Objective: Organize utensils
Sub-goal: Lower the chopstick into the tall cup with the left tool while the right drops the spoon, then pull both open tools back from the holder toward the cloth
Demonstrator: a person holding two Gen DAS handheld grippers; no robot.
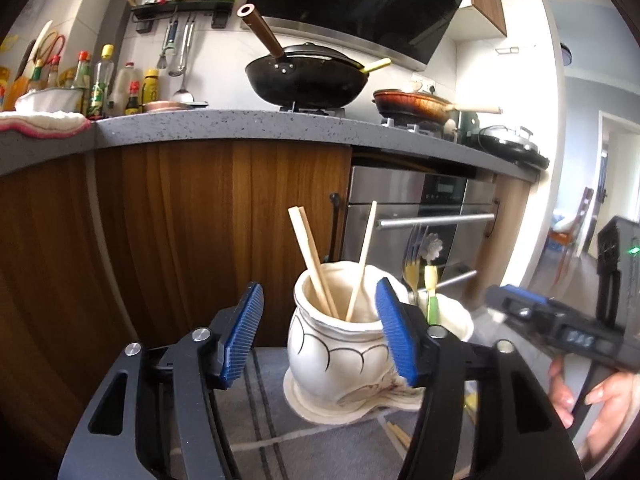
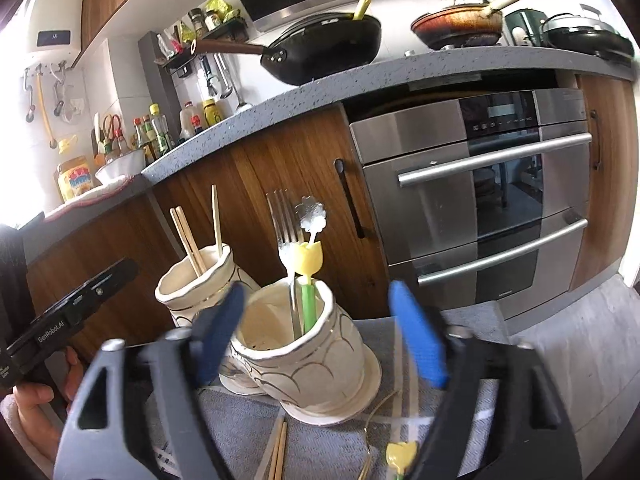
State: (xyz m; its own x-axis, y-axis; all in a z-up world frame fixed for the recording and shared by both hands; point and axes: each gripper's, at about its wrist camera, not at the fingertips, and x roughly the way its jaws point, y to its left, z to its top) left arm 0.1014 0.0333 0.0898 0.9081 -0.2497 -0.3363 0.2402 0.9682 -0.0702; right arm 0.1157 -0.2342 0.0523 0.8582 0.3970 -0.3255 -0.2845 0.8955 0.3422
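Kitchen setting. My work surface is a low desk covered by a grey cloth [image 2: 340, 444] with pale stripes, set in front of wood-fronted cabinets [image 1: 192, 216] and a steel built-in oven [image 2: 480, 200].

Above runs a speckled grey counter [image 1: 240, 126]. On it I see a black wok [image 1: 306, 80] with a long brown handle, a reddish pan [image 1: 416, 105] on the hob beside it, and a row of sauce bottles [image 1: 100, 84] toward the left wall. A dark range hood [image 1: 356, 0] hangs over the wok. A doorway to a bright room opens on the far right in the left wrist view.

Two white ceramic jars stand on the cloth, just beside each other. The chopstick jar [image 1: 340, 344] holds three wooden chopsticks [image 1: 312, 260], leaning. The fork jar [image 2: 308, 344] holds a fork [image 2: 286, 236], tines up, and a green stick topped with a yellow tulip [image 2: 308, 260].

Loose on the cloth in front of the jars: a pair of chopsticks [image 2: 278, 452], a gold-coloured utensil [image 2: 376, 412], and a second yellow tulip piece [image 2: 400, 454].

My left claw [image 1: 320, 340] stands open with the chopstick jar between its blue pads, neither pad pressing on it. My right claw [image 2: 316, 336] stands open wide around the fork jar, holding nothing; its left pad is blurred.
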